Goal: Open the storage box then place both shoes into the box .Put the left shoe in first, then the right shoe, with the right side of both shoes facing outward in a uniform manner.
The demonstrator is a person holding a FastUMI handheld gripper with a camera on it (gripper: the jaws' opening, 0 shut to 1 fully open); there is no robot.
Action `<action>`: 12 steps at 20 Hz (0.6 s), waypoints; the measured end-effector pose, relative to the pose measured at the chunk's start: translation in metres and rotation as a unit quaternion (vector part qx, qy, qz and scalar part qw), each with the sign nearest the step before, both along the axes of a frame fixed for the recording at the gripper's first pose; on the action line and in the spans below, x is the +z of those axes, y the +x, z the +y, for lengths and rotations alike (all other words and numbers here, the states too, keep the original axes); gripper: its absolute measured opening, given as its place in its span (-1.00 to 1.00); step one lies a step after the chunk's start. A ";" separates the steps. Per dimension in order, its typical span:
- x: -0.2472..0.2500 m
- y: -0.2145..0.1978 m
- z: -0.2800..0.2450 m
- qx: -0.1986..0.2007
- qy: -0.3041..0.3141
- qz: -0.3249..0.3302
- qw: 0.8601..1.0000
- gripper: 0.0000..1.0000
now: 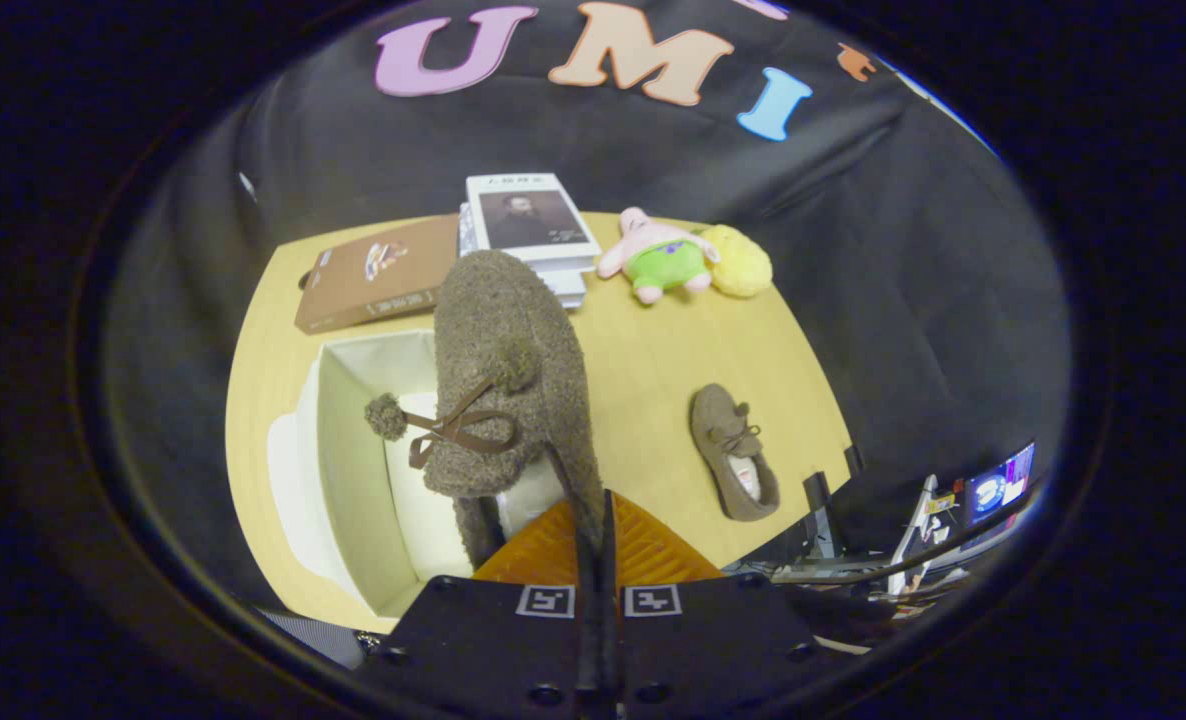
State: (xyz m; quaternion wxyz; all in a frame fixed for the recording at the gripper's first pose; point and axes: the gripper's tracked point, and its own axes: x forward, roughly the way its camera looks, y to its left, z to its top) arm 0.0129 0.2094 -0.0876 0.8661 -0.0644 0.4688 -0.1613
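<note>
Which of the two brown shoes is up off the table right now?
The shoe with the pom-pom bow, pinched in the tongs above the open storage box. The other shoe lies flat on the table, beside the box.

table [653, 360] | box [353, 450], shoe [733, 455], books [533, 225], brown book [378, 270], probably plush toys [683, 260]

We see our gripper [593, 520] from the camera that rides on it, its two fingers [643, 550] running forward side by side from the body below. They are drawn almost fully together, with just a thin slit between them, and both press on a thin edge of the fuzzy brown slipper [513, 380], which hangs lifted right in front of them, toe pointing away.
</note>
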 end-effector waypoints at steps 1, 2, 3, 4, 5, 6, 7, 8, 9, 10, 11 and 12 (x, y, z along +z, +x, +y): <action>-0.012 0.001 0.009 -0.001 0.007 0.011 1.000 -0.92; -0.026 0.004 0.019 -0.001 0.019 0.019 1.000 -0.92; -0.040 0.008 0.029 0.004 0.030 0.029 0.999 -0.92; -0.054 0.010 0.036 0.008 0.037 0.040 0.998 -0.92; -0.067 0.011 0.041 0.011 0.040 0.053 0.998 -0.92; -0.079 0.011 0.046 0.015 0.041 0.067 0.997 -0.92; -0.091 0.010 0.051 0.023 0.042 0.083 0.995 -0.92; -0.098 0.009 0.058 0.031 0.044 0.095 0.994 -0.91; -0.107 0.008 0.062 0.037 0.049 0.105 0.993 -0.91; -0.117 0.009 0.066 0.044 0.057 0.114 0.991 -0.92; -0.124 0.010 0.072 0.049 0.070 0.120 0.989 -0.92; -0.133 0.011 0.077 0.052 0.084 0.123 0.987 -0.92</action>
